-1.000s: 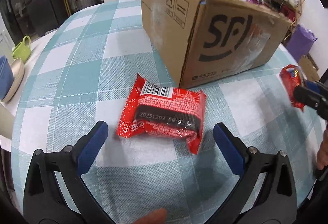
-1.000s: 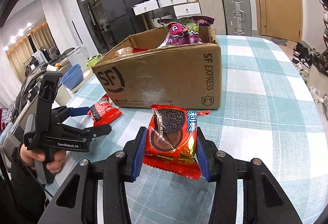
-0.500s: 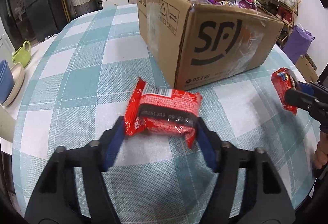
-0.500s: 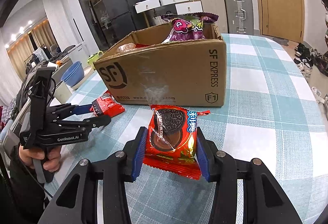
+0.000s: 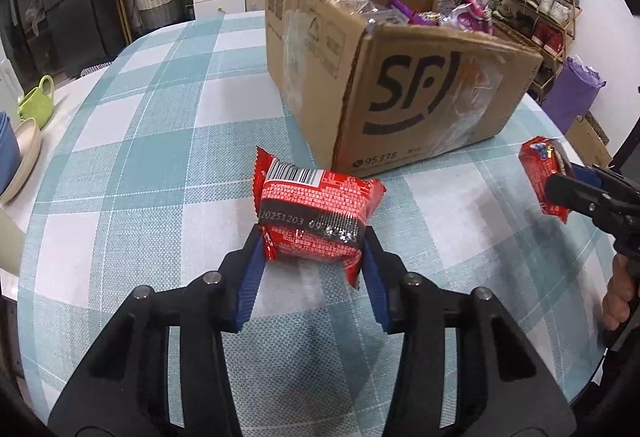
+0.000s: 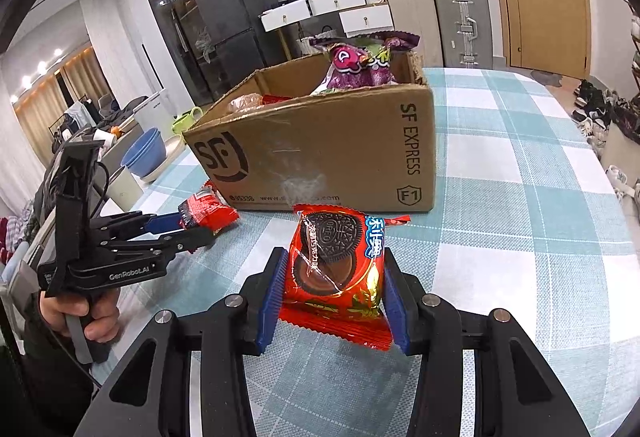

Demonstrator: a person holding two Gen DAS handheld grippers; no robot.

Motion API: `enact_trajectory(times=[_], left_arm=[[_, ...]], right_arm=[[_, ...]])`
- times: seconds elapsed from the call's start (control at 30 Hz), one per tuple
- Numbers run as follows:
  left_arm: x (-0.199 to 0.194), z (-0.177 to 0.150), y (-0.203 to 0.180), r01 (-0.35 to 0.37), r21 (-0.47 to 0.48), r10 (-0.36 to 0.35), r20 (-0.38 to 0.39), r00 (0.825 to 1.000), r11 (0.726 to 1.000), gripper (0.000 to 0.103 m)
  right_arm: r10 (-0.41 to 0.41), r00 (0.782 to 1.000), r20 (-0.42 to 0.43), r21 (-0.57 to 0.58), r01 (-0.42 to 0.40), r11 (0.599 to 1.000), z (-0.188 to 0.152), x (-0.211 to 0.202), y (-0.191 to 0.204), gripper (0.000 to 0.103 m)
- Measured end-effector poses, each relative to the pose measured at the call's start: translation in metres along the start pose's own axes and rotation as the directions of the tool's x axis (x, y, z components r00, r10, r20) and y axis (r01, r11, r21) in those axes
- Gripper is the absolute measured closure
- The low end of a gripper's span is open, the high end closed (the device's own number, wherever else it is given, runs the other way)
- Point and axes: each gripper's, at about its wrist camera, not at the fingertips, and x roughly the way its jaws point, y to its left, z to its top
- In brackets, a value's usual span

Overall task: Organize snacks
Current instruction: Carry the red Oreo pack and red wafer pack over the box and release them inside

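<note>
My left gripper is shut on a red snack packet with a barcode, held just above the checked tablecloth. It also shows in the right wrist view. My right gripper is shut on a red Oreo packet, seen from the side in the left wrist view. An open SF cardboard box stands beyond both, in the right wrist view too, with purple snack bags and other packets inside.
The round table has a teal checked cloth. Blue bowls and a green cup sit off its left edge. Drawers, suitcases, a fridge and a shoe rack stand around the room.
My left gripper closed from wide open onto the red barcode packet and lifted it slightly toward the box. The right gripper kept its hold on the Oreo packet and moved a little closer.
</note>
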Motion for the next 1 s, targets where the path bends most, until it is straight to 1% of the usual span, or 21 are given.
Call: enact_trajectory(times=[0.1,0.2,0.37,0.5,0.67,0.77,0.9,1.0], left_arm=[[-0.009,0.000,-0.005,-0.001,0.020,0.001,0.024,1.000,1.000,0.061],[-0.017,0.001,-0.008,0.016,0.031,-0.017,0.043,0.999,0.999,0.061],[-0.034,0.004,-0.009,0.055,0.028,-0.057,0.082,0.995,0.998,0.061],[-0.048,0.006,-0.008,0.114,0.012,-0.114,0.114,0.987,0.993,0.061],[-0.065,0.008,-0.011,0.146,0.018,-0.147,0.158,0.976,0.989,0.062],[-0.072,0.010,-0.014,0.145,0.026,-0.148,0.173,0.974,0.989,0.061],[-0.080,0.012,-0.013,0.145,0.012,-0.144,0.196,0.970,0.989,0.061],[-0.088,0.013,-0.015,0.127,0.012,-0.127,0.216,0.968,0.992,0.062]], right_arm=[[0.003,1.000,0.010,0.011,-0.003,1.000,0.001,-0.002,-0.001,0.058],[0.022,0.999,0.037,0.031,-0.023,0.999,0.004,-0.009,-0.003,0.058],[0.018,0.997,0.071,0.032,-0.021,0.999,0.007,-0.018,-0.005,0.058],[0.022,0.996,0.085,0.040,-0.026,0.999,0.009,-0.022,-0.007,0.058],[0.022,0.995,0.101,0.027,-0.025,0.999,0.010,-0.026,-0.006,0.058],[0.031,0.994,0.108,0.026,-0.034,0.999,0.010,-0.029,-0.005,0.058],[0.038,0.991,0.130,0.008,-0.039,0.999,0.010,-0.035,-0.001,0.058],[0.034,0.989,0.142,0.004,-0.035,0.999,0.012,-0.037,0.000,0.058]])
